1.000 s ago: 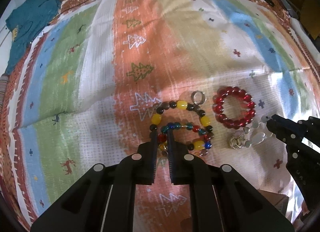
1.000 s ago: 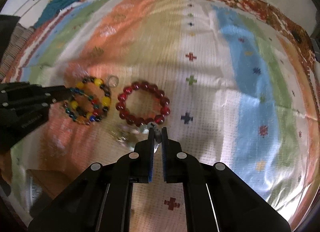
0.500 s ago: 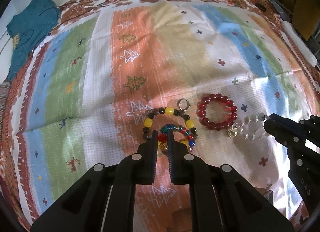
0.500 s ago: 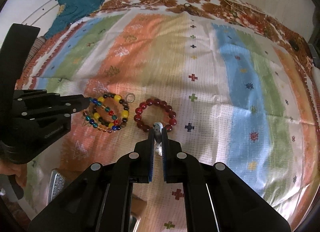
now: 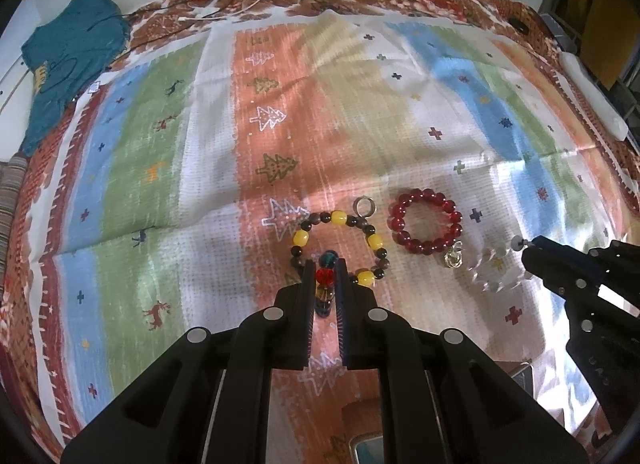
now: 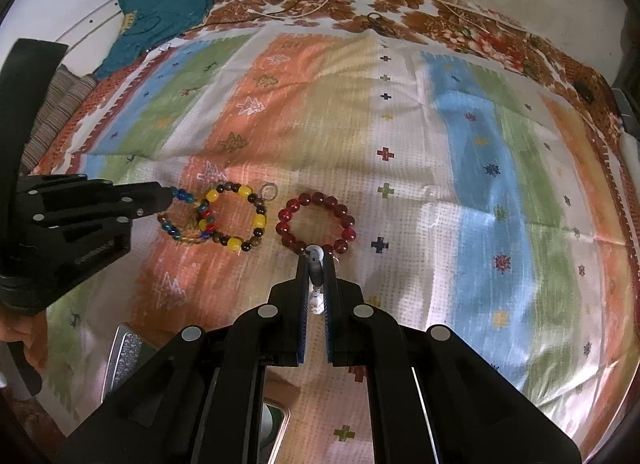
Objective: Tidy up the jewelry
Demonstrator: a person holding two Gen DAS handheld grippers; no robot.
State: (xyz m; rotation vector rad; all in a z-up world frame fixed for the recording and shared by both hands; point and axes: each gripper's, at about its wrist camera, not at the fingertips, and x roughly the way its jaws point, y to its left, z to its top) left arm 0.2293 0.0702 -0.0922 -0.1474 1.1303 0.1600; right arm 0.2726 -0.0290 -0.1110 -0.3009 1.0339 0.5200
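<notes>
Striped cloth [image 5: 168, 168], left gripper [image 5: 325, 268] pinching multicolour bracelet [image 6: 188, 220], right gripper [image 6: 316, 260] pinching clear bracelet [image 5: 490, 270]

Colours on my striped cloth [image 5: 360, 124]

It runs orange, green, blue, white and tan with little trees and crosses; the red bead bracelet [image 5: 425, 226], the yellow-and-brown bracelet [image 5: 300, 239] and the multicoloured bracelet [image 6: 180, 220] lie on it, a teal garment [image 6: 164, 12] behind.

Counted on the striped cloth [image 6: 472, 152]: 4 bracelets — 1 dark red [image 6: 316, 223], 1 yellow-and-brown [image 6: 236, 218], 1 multicoloured [image 6: 188, 220] at left, 1 clear-beaded [image 5: 490, 270] at right. Also 1 silver ring [image 5: 363, 206], 2 grippers — left [image 5: 325, 270], right [image 6: 316, 262] — and 1 teal garment [image 6: 164, 8] far left.
</notes>
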